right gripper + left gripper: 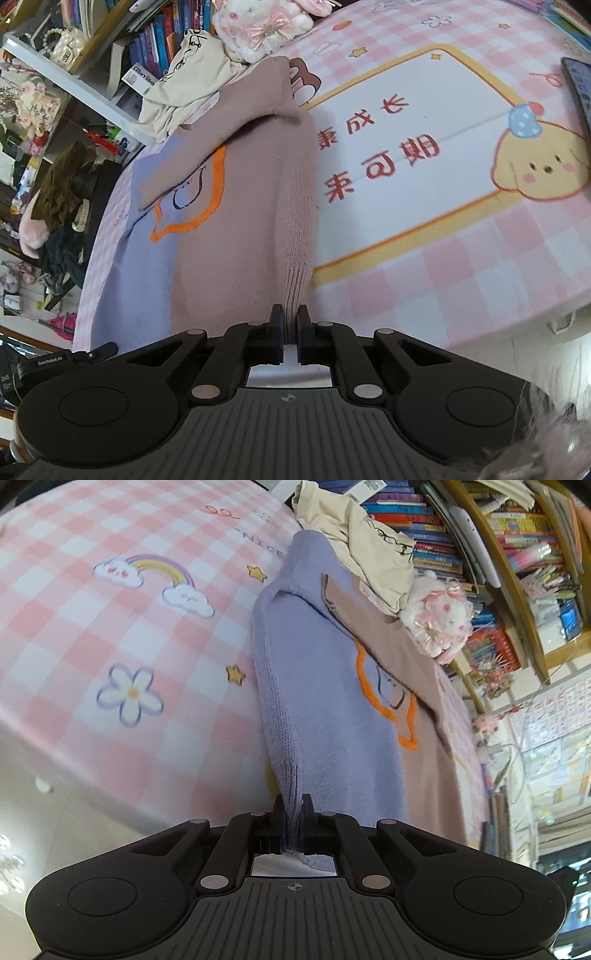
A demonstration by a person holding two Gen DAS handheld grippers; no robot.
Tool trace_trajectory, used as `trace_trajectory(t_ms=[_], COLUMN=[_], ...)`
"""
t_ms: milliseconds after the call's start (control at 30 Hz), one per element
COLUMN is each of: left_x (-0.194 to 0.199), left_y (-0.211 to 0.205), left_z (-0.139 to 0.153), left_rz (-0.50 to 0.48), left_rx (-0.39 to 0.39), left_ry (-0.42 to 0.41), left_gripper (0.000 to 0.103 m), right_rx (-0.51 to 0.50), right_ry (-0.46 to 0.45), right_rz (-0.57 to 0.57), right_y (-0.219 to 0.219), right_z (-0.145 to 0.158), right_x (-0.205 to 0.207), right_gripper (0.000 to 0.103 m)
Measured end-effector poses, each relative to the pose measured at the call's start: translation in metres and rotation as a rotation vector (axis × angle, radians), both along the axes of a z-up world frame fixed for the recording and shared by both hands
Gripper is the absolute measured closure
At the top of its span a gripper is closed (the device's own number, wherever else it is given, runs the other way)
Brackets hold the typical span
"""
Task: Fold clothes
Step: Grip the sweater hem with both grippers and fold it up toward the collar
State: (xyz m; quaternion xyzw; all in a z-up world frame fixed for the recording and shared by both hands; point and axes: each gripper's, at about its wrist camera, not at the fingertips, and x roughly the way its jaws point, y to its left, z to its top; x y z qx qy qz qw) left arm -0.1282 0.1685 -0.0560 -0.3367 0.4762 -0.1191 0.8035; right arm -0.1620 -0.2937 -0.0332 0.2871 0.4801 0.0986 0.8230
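sweater (332, 686): lying on the pink checked tabletop (110, 627), running toward 12 o'clock from both grippers
left gripper (293, 821): fingers clamping the lilac ribbed hem
right gripper (290, 334): fingers clamping the mauve ribbed hem
handling: seeming soft, limp, light; sagging between grips
hold: hem corners, keeping the edge taut

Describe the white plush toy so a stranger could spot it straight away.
Start at the pink checked cloth and follow the lilac and tan sweater to its far end, by the bookshelf. Next to the crumpled cream garment sits the white plush toy. It alone is fluffy, with pink bows and frills.
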Motion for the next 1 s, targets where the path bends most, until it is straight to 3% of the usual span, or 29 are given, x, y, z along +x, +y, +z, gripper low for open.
trace_trajectory(t_ms=[500,733,1000], left_x=[-0.052,-0.039,0.024], left_y=[-0.003,-0.001,0.002], left_z=[0.000,0.029,0.063], left_rz=[0.050,0.121,0.153], left_rx=[-0.055,-0.198,-0.342], left_ry=[0.032,-0.097,-0.259], left_gripper=[0.098,0.098,0.099], right_rx=[0.066,0.194,0.303], right_ry=[0.039,-0.076,-0.249], right_rz=[0.056,0.009,-0.085], right_y=[-0.018,-0.031,-0.040], right_z=[0.004,0.035,0.076], right_x=[-0.046,-0.028,0.033], right_gripper=[0.096,0.096,0.096])
